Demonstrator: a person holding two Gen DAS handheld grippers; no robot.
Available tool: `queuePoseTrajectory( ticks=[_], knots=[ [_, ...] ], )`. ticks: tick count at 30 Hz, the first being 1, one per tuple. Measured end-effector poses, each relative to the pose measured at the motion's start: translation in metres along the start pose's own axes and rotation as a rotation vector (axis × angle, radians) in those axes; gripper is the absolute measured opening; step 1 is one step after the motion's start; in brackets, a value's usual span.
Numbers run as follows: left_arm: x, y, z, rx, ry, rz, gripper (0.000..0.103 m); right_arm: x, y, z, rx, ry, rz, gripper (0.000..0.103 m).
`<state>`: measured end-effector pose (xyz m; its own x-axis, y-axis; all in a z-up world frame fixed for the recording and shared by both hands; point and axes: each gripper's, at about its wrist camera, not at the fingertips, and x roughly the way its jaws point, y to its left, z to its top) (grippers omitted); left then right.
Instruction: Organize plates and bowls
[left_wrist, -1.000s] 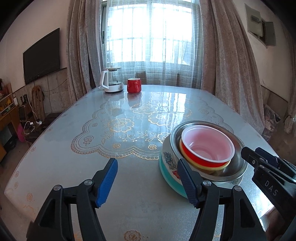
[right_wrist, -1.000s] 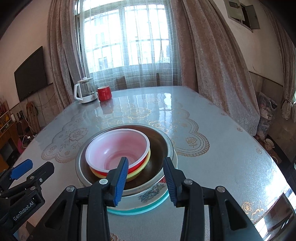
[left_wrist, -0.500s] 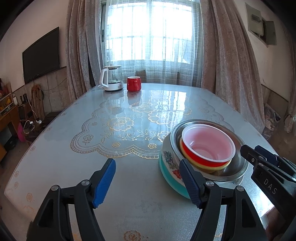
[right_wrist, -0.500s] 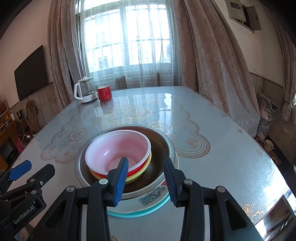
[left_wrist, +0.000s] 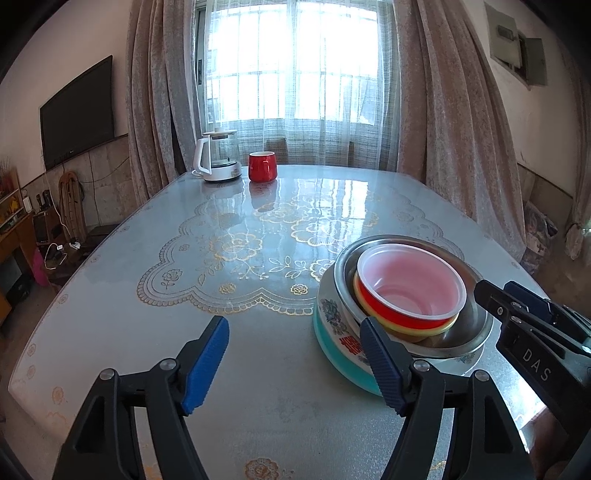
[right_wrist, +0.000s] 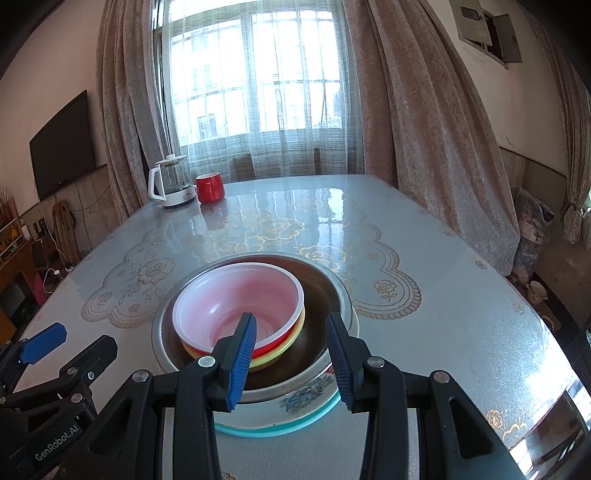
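Note:
A stack of dishes stands near the table's front right. A red bowl (left_wrist: 410, 291) (right_wrist: 236, 306) with a pale inside sits on a yellow bowl (left_wrist: 443, 326) (right_wrist: 275, 360), inside a steel bowl (left_wrist: 469, 332) (right_wrist: 321, 291), on a floral plate with a teal rim (left_wrist: 332, 332) (right_wrist: 306, 402). My left gripper (left_wrist: 295, 360) is open and empty, left of the stack and above the table. My right gripper (right_wrist: 291, 360) is open and empty, just in front of the stack. It also shows in the left wrist view (left_wrist: 517, 299).
A glossy table (left_wrist: 184, 277) with a gold floral cloth under glass. A white kettle (left_wrist: 218, 158) (right_wrist: 170, 184) and a red mug (left_wrist: 262, 166) (right_wrist: 209, 187) stand at the far edge. Curtains and a window lie behind. A TV (left_wrist: 75, 110) hangs on the left wall.
Both grippers have drawn back and up a little from the stack. The dishes have not moved. Both stay open.

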<state>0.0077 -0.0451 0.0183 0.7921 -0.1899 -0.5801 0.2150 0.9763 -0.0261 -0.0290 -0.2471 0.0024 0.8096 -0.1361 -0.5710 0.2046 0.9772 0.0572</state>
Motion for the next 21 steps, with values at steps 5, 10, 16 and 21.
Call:
queuePoseTrajectory(
  ticks=[5, 10, 16, 21],
  knots=[
    [-0.0009, 0.0002, -0.0001, 0.001, 0.0, 0.0, 0.074, -0.001, 0.0003, -0.0007, -0.002, 0.002, 0.004, 0.04],
    [-0.0012, -0.0007, -0.0001, 0.003, -0.003, 0.002, 0.074, -0.0024, 0.0008, -0.002, -0.001, 0.001, 0.005, 0.04],
    [-0.0023, -0.0009, 0.0001, 0.002, -0.005, 0.005, 0.074, -0.0017, 0.0006, -0.002, 0.0, 0.001, 0.004, 0.04],
    [-0.0021, -0.0008, 0.0003, 0.004, -0.007, 0.007, 0.074, -0.0016, 0.0006, -0.0021, -0.003, -0.001, 0.005, 0.04]
  ],
)
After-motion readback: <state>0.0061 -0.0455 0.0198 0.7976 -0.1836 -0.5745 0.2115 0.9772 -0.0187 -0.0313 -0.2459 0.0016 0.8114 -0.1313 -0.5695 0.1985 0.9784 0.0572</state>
